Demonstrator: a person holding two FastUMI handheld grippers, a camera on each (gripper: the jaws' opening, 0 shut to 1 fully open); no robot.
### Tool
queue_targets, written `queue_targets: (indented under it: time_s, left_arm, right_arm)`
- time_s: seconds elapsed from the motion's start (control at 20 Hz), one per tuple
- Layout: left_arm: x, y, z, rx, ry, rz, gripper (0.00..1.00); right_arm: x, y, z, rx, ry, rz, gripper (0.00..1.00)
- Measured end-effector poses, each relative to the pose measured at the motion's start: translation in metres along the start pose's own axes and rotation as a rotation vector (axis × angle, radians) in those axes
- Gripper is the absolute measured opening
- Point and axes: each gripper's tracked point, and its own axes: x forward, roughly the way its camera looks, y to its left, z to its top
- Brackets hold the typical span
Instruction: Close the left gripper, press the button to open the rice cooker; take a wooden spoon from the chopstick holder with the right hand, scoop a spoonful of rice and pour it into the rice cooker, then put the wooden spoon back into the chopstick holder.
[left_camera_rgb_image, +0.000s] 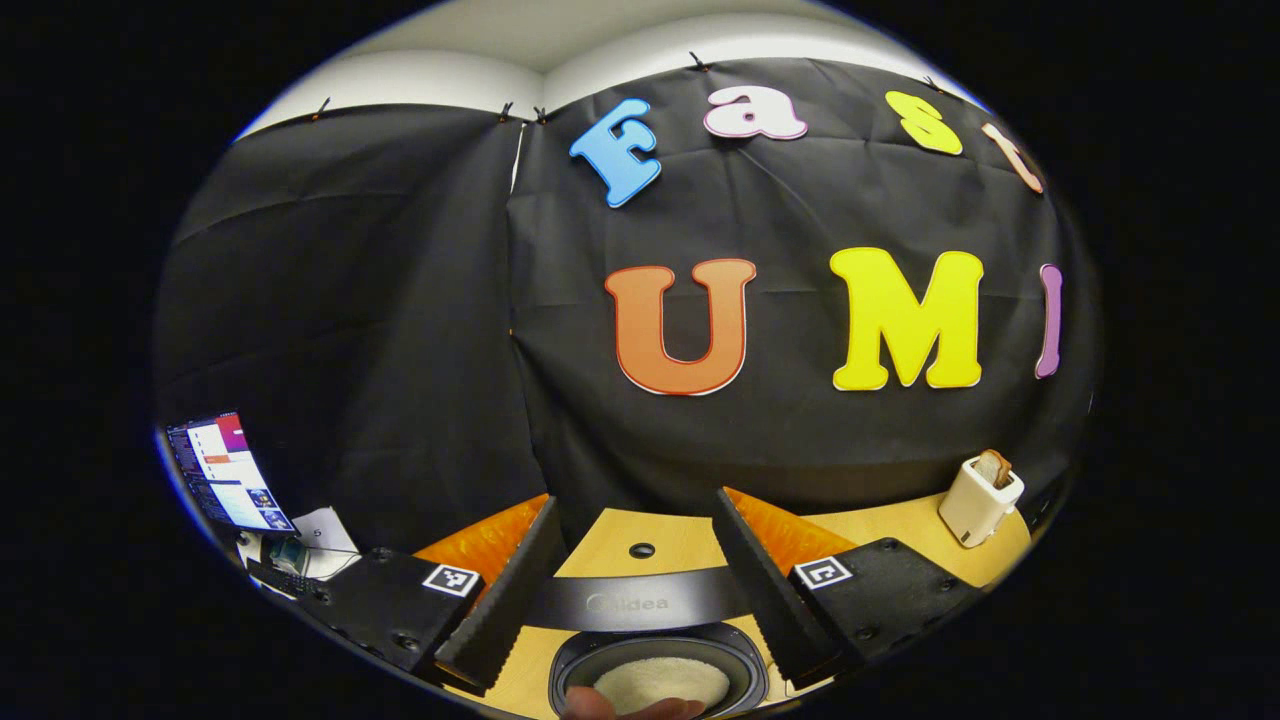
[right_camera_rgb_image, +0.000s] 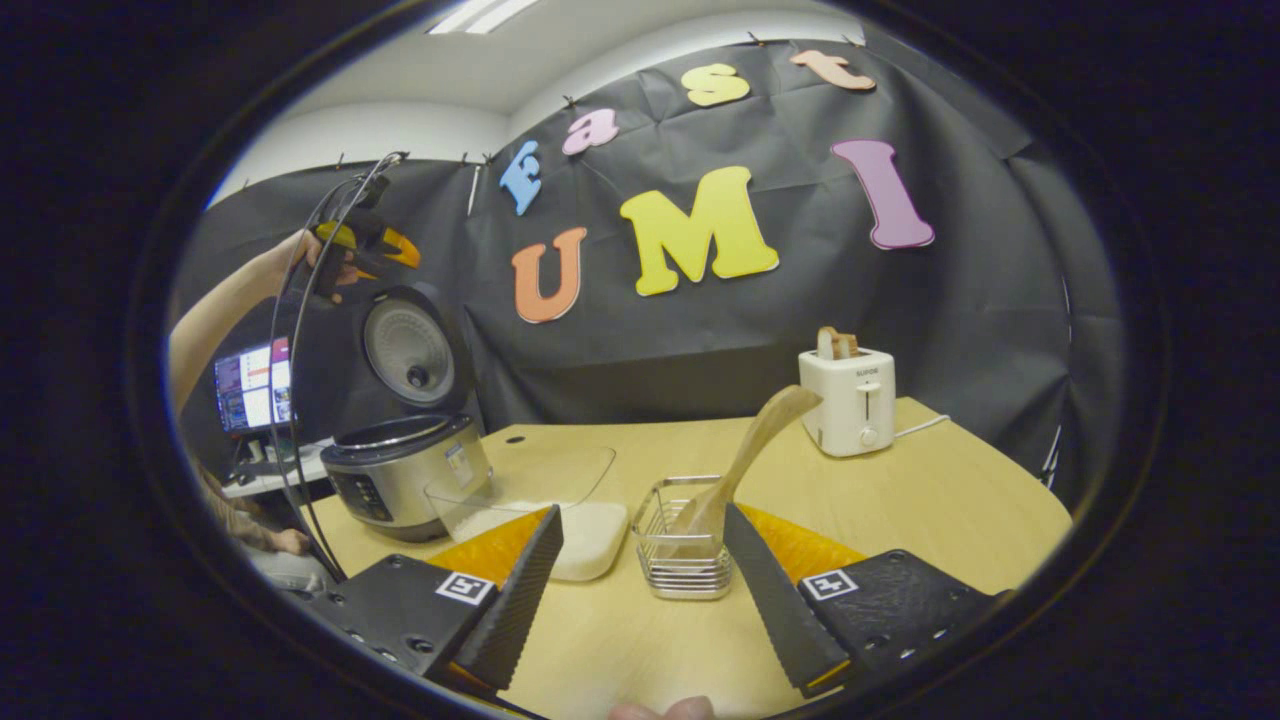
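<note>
In the left gripper view my left gripper is open and holds nothing. Right under it is the rice cooker's dark lid edge and the inner pot with white rice in it. The right gripper view has the rice cooker at the left with its lid raised, and a hand holding the left gripper above it. My right gripper is open and low over the table. Just ahead of its fingertips stands the wire chopstick holder. The wooden spoon leans in it, bowl end up and to the right.
A clear container of rice lies between the cooker and the holder. A white toaster with bread stands at the back of the wooden table. A lit monitor is at the far left. Cables hang from the left gripper.
</note>
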Motion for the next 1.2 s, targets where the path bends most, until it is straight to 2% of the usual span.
queue_targets:
  time_s: [0.05, 0.2, 0.25, 0.3, 0.4, 0.45, 0.5, 0.6, 0.65, 0.7, 0.75, 0.8, 0.85, 1.0, 1.05, 1.1, 1.2]
  left_arm:
    - [0.004, -0.002, -0.006, -0.006, 0.03, -0.007, 0.98]
    - [0.01, 0.001, -0.02, 0.014, 0.09, 0.023, 0.98]
    - [0.01, 0.001, -0.024, 0.017, 0.104, 0.026, 0.98]
    - [0.009, 0.0, -0.025, 0.014, 0.106, 0.024, 0.99]
    - [0.006, -0.002, -0.028, -0.005, 0.115, 0.022, 0.98]
    - [0.003, -0.002, -0.031, -0.018, 0.12, 0.024, 0.98]
    - [-0.001, -0.001, -0.034, -0.023, 0.129, 0.026, 0.98]
    - [-0.011, -0.002, -0.039, -0.011, 0.134, 0.029, 0.99]
    - [-0.016, -0.002, -0.043, -0.007, 0.133, 0.032, 0.98]
    - [-0.021, -0.003, -0.046, -0.007, 0.135, 0.036, 0.98]
    - [-0.027, -0.004, -0.051, -0.011, 0.136, 0.038, 0.98]
    - [-0.033, -0.005, -0.056, -0.013, 0.137, 0.039, 0.98]
    - [-0.039, -0.006, -0.061, -0.02, 0.139, 0.038, 0.98]
    - [-0.06, -0.01, -0.081, -0.026, 0.118, 0.031, 0.99]
    - [-0.067, -0.011, -0.09, -0.028, 0.115, 0.031, 0.99]
    - [-0.074, -0.013, -0.099, -0.032, 0.115, 0.032, 0.98]
    - [-0.086, -0.016, -0.116, -0.042, 0.115, 0.031, 0.98]
  right_arm:
    - [0.001, 0.001, -0.004, 0.001, 0.012, 0.001, 0.92]
    - [-0.001, 0.003, -0.007, 0.014, 0.018, 0.003, 0.92]
    - [-0.001, 0.004, -0.008, 0.013, 0.022, 0.006, 0.96]
    - [-0.001, 0.005, -0.008, 0.012, 0.022, 0.007, 0.92]
    - [-0.002, 0.006, -0.007, 0.012, 0.013, 0.012, 0.92]
    - [-0.001, 0.008, -0.008, 0.017, 0.014, 0.017, 0.96]
    - [0.0, 0.01, -0.01, 0.023, 0.019, 0.027, 0.92]
    - [0.0, 0.013, -0.016, 0.033, 0.034, 0.044, 0.95]
    - [0.0, 0.015, -0.018, 0.036, 0.04, 0.051, 0.92]
    - [-0.001, 0.017, -0.016, 0.038, 0.037, 0.057, 0.96]
    - [-0.004, 0.018, -0.015, 0.039, 0.028, 0.06, 0.92]
    - [-0.005, 0.019, -0.013, 0.039, 0.02, 0.062, 0.96]
    - [-0.007, 0.02, -0.012, 0.038, 0.011, 0.068, 0.92]
    - [-0.011, 0.023, -0.01, 0.05, -0.004, 0.088, 0.92]
    - [-0.012, 0.024, -0.011, 0.048, -0.001, 0.091, 0.96]
    - [-0.013, 0.025, -0.011, 0.043, 0.0, 0.095, 0.91]
    - [-0.017, 0.028, -0.008, 0.035, -0.013, 0.102, 0.92]
